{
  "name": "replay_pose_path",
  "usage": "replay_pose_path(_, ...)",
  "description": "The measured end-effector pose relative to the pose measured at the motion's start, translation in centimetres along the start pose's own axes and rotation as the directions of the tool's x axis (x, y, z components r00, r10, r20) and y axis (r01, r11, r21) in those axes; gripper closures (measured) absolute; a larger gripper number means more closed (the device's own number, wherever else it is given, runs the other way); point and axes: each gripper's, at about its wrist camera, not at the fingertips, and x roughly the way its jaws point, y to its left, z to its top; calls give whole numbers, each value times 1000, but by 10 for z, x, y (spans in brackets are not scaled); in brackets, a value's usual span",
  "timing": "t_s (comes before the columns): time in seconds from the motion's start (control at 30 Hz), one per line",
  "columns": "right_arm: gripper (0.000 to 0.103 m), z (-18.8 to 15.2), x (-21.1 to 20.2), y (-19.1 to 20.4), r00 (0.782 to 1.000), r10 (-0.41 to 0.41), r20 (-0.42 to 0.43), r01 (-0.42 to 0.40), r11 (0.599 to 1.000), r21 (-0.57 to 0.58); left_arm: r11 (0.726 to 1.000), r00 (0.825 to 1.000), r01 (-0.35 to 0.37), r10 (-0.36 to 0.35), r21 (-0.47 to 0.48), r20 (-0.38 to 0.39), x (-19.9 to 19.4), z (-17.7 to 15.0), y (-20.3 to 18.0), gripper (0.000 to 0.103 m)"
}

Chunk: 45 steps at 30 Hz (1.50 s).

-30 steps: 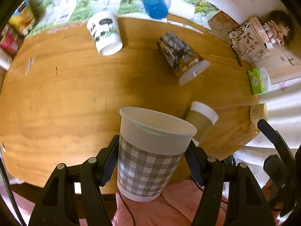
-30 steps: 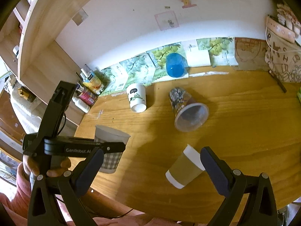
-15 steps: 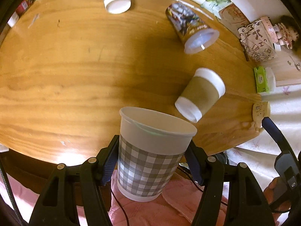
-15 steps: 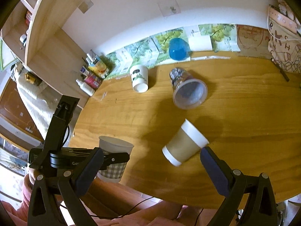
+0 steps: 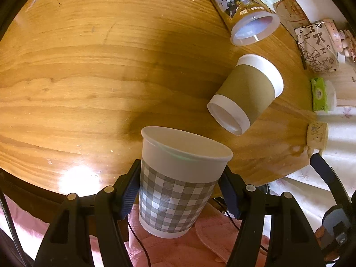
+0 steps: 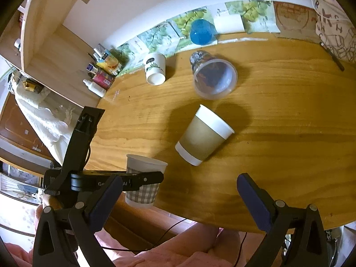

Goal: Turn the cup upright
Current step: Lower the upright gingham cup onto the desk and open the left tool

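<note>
My left gripper (image 5: 180, 191) is shut on a grey-and-white checked paper cup (image 5: 175, 184), held upright, mouth up, over the near edge of the wooden table (image 5: 77, 77). The same cup (image 6: 142, 178) shows in the right wrist view at the table's front left edge, clamped by the left gripper (image 6: 124, 182). A brown paper cup (image 6: 203, 136) with white rim lies on its side mid-table; it also shows in the left wrist view (image 5: 247, 95). My right gripper (image 6: 178, 202) is open and empty, above the front edge, short of the brown cup.
A printed clear-rimmed cup (image 6: 211, 77) and a white leaf-print cup (image 6: 154, 69) lie on their sides farther back. A blue cup (image 6: 202, 32) lies by the wall. Bottles and boxes (image 6: 100, 71) crowd the back left corner. A patterned bag (image 5: 318, 46) and green tissue pack (image 5: 320, 95) are at right.
The left gripper has tilted down and moved toward the table with the checked cup, so the brown cup looks larger. The right gripper has moved closer to the brown cup.
</note>
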Motion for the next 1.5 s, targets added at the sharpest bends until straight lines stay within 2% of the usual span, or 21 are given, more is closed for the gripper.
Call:
replay_pose_path(0.63,0,-1,22,-19,997,43,-65,-40,998,44,999,1000,0,0,-48,1,7,3,3,29)
replay_pose_path(0.7,0,-2,25,-18,997,44,-70,-41,998,44,998,1000,1,-1,-56,4,6,3,6,24)
replay_pose_path(0.9,0,-3,28,-19,996,51,-69,-48,998,45,998,999,0,3,-63,44,-2,0,8,24)
replay_pose_path(1.03,0,-5,31,-20,997,59,-56,-56,997,44,1000,994,-15,18,-27,111,-14,-6,4,24)
replay_pose_path(1.13,0,-6,33,-19,997,63,-33,-62,997,40,999,980,-21,26,-27,195,-29,-12,6,24)
replay_pose_path(1.3,0,-10,32,-14,997,69,25,-69,997,15,1000,943,-15,17,-8,331,-54,-23,12,24)
replay_pose_path(1.4,0,-12,31,-10,995,72,66,-72,997,0,999,908,-45,43,-4,417,-69,-32,16,24)
replay_pose_path(1.5,0,-14,34,-4,993,76,88,-75,997,-18,998,862,-63,65,-21,502,-83,-42,23,24)
